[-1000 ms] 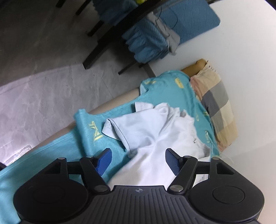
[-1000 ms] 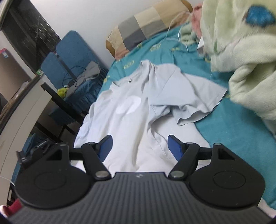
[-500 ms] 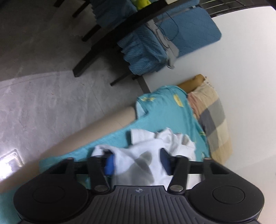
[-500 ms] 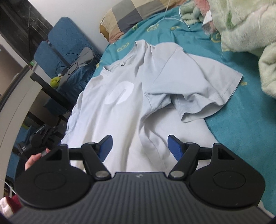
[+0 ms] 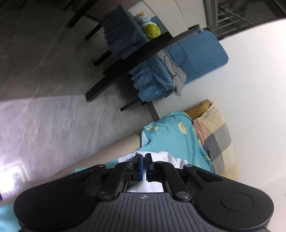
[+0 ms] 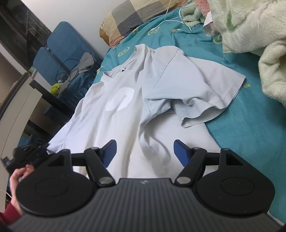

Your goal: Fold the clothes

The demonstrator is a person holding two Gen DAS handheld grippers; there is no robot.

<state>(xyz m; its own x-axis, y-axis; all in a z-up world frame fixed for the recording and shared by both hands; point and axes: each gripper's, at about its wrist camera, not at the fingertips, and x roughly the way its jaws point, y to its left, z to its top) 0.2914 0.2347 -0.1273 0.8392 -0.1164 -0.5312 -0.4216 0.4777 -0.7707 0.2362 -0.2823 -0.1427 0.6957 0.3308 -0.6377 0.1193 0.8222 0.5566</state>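
Since a second ago the left gripper (image 5: 144,165) has dropped onto the near-left edge of the T-shirt (image 6: 128,114) and its blue fingers have gone from spread wide to pinched tight on a bunch of the pale cloth, which pokes out white on both sides of them. The right gripper (image 6: 144,151) has eased a little closer over the lower part of the shirt and hangs there with its jaws wide apart, holding nothing, the cloth lying between and beyond them. The shirt is spread on the teal bedsheet (image 6: 250,128), collar toward the far end, its right sleeve folded in across the chest with the hem rumpled. The shirt's left side lies along the edge of the bed, where the sheet ends and the grey floor (image 5: 53,116) opens out. To the right there is a strip of bare sheet before the fluffy cream blanket (image 6: 253,26) heaped at the far right. A checked pillow (image 6: 135,16) sits at the head of the bed against the wall, and blue chairs (image 5: 178,58) stand beside a dark table off the far-left corner.
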